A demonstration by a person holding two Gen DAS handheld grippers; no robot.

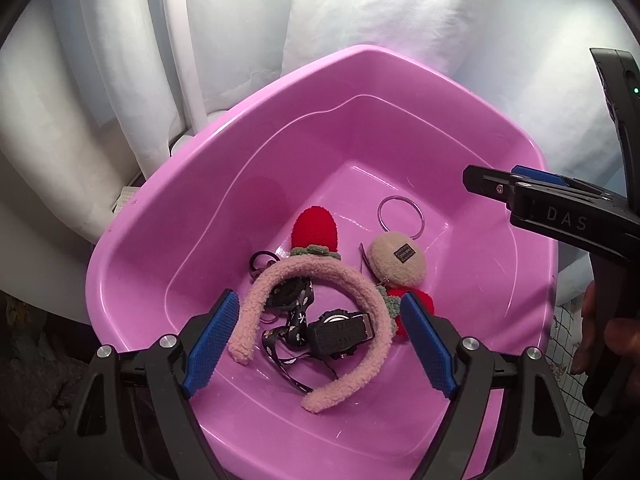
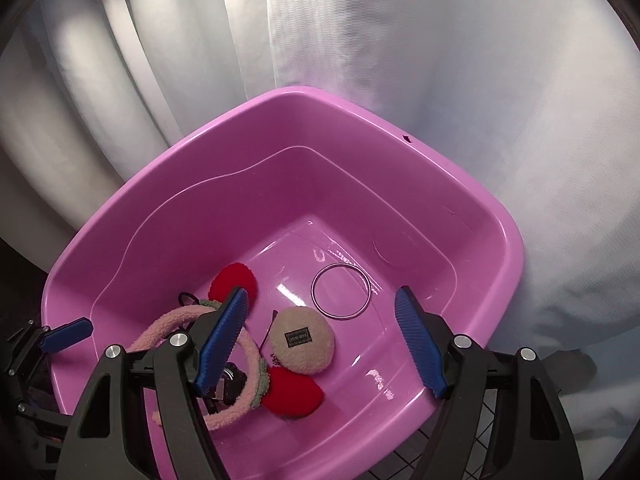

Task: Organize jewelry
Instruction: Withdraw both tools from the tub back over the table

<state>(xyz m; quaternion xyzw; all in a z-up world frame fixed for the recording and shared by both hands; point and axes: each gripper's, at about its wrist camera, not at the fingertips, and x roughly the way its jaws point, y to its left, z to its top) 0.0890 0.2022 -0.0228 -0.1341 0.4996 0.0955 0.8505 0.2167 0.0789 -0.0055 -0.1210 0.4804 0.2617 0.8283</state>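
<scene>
The pink basin [image 1: 500, 288] stands on white cloth [image 1: 400, 20], and all the jewelry lies on its floor. The left gripper [image 1: 320, 340] hangs over the near side with its blue pads [image 1: 212, 340] wide apart and holding nothing; below the gap, not touching the pads, lie the fluffy pink headband [image 1: 376, 308], the black watch [image 1: 340, 332] and a black patterned ribbon [image 1: 296, 320]. The right gripper [image 2: 320, 340] is also wide and empty; the beige plush pouch [image 2: 302, 346] lies under its gap, nearer the left pad, and the thin metal bangle [image 2: 341, 291] lies just beyond the fingertips. Red plush pieces [image 1: 316, 228] lie beside the headband.
</scene>
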